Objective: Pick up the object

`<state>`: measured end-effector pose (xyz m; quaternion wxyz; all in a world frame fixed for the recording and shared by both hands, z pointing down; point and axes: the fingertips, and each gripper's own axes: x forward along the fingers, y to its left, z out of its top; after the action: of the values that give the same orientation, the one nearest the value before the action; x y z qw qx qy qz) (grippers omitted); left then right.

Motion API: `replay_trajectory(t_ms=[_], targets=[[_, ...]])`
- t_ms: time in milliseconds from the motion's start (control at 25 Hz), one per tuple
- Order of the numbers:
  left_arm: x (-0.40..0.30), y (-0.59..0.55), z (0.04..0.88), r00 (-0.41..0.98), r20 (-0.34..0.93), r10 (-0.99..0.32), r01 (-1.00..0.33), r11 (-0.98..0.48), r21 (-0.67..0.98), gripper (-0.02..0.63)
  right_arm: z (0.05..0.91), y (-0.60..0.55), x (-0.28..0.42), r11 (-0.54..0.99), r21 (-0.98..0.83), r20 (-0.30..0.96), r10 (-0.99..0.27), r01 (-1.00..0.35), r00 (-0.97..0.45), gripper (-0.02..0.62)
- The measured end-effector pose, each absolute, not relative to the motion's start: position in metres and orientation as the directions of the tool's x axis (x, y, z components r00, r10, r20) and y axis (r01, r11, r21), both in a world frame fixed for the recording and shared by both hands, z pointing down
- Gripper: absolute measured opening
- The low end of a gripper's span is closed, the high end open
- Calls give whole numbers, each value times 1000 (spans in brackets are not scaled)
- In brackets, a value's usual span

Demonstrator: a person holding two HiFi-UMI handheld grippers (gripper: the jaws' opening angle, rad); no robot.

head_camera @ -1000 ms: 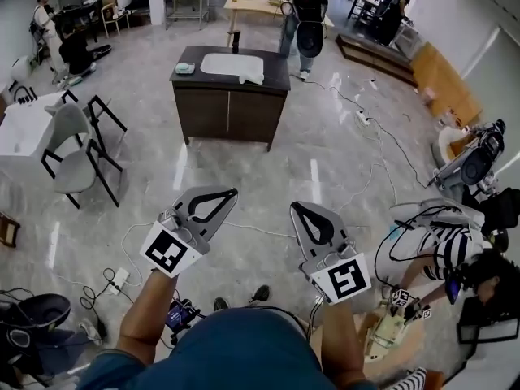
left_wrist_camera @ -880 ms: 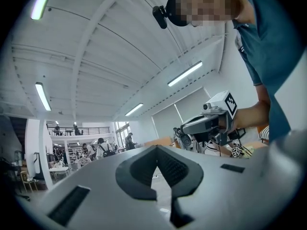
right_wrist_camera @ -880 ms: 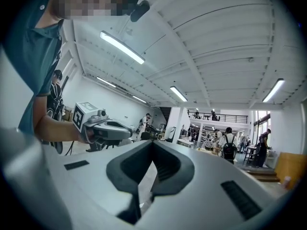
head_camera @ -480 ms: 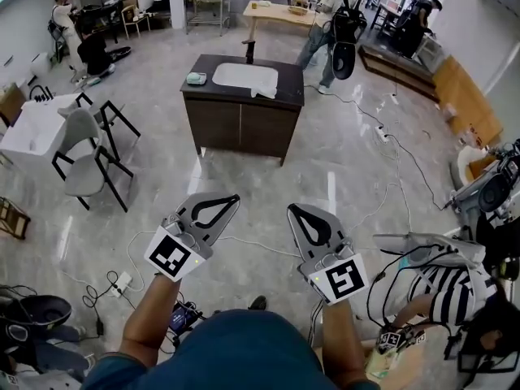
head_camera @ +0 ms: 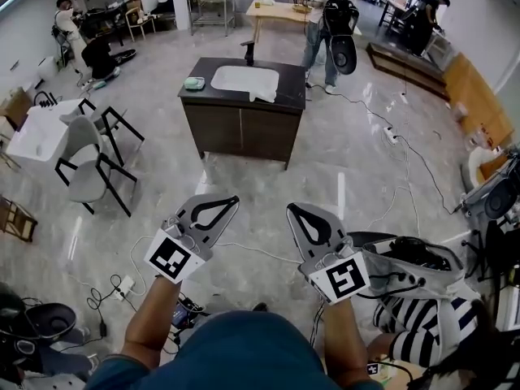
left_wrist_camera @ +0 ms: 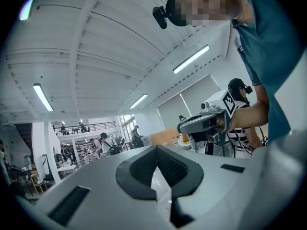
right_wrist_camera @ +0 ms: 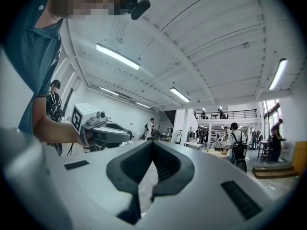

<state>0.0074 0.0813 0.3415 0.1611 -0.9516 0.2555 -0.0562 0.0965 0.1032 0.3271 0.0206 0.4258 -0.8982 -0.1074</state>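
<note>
I cannot tell which thing is meant for pickup, and neither gripper has hold of anything. Only the head view shows the dark cabinet (head_camera: 240, 128) ahead across the floor, well apart from both grippers. It carries a white cloth (head_camera: 244, 80), a small teal item (head_camera: 193, 83) and a black upright piece (head_camera: 248, 53). Left gripper (head_camera: 233, 197) and right gripper (head_camera: 291, 208) sit side by side, level, tips toward the cabinet. The gripper views give ceiling lights (left_wrist_camera: 191, 59) and the opposite gripper instead. Each shows its own jaws closed tip to tip, empty.
</note>
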Motion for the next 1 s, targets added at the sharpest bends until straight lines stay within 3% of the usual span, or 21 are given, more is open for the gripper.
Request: replay_trajectory(t_ms=[1000], targets=[[-26,-88,345,938,-32,-346,-339,-888,-312,3,331,-56,64,471,274,-19,-869,-839,-494,14]])
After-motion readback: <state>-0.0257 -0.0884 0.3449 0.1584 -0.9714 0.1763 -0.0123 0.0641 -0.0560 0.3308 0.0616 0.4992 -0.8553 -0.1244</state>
